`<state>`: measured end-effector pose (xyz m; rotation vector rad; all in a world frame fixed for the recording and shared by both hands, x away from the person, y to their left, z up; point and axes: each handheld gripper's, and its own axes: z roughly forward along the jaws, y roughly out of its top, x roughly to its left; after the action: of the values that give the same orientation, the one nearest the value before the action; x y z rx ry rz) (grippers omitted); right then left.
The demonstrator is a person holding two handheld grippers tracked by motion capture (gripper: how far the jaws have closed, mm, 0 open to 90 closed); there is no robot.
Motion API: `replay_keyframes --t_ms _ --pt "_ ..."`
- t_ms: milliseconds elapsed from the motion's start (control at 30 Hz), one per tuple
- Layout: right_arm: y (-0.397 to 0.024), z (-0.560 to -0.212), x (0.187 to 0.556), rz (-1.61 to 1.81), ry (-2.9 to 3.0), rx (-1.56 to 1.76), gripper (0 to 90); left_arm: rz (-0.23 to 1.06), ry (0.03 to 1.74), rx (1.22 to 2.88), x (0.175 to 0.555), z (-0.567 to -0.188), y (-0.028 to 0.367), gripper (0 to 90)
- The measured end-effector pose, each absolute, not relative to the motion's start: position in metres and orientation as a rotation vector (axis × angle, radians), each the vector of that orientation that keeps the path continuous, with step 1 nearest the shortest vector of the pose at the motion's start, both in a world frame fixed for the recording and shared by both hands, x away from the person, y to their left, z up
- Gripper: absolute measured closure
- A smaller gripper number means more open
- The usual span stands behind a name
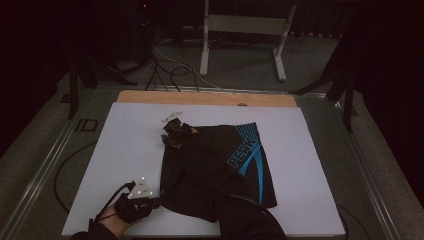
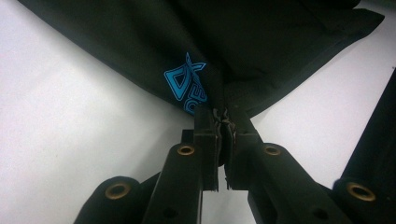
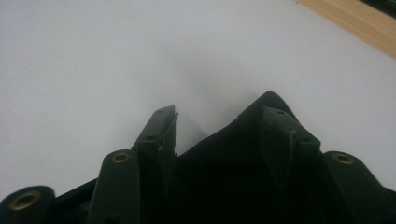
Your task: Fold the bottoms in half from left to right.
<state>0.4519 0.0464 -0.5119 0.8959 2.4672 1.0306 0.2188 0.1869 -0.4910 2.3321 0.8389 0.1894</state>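
Note:
A black garment (image 1: 220, 160) with a blue PEAK print lies on the white board (image 1: 125, 150). At its near left corner my left gripper (image 1: 154, 201) is shut on a pinch of the fabric. In the left gripper view the jaws (image 2: 223, 116) clamp a dark fold beside blue lettering (image 2: 184, 84). My right gripper (image 1: 172, 135) sits at the garment's far left corner. In the right gripper view its jaws (image 3: 219, 114) stand apart with black cloth (image 3: 219, 177) between them; the cloth rides up against one jaw and a gap shows beside the other.
A wooden strip (image 1: 200, 97) runs along the board's far edge. Behind the table stand a pale metal frame (image 1: 240, 25) and loose cables (image 1: 165, 70) on the floor. A dark sleeve (image 1: 250, 220) reaches in from the bottom over the garment.

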Motion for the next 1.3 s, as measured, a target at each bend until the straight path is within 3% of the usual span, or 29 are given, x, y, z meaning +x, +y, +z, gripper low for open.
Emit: replay_keyframes --t_ms 467,933,1300 --pt "0.052 -0.523 0.451 0.928 2.469 0.877 51.6 0.192 0.838 2.331 0.219 -0.490 0.187 85.3" --pt "0.049 -0.521 0.450 0.881 2.467 0.858 83.4 0.192 0.840 2.332 0.219 -0.490 0.187 85.3" --pt "0.039 -0.513 0.452 0.936 2.506 0.838 88.3 0.191 0.845 2.320 0.220 -0.488 0.188 85.3"
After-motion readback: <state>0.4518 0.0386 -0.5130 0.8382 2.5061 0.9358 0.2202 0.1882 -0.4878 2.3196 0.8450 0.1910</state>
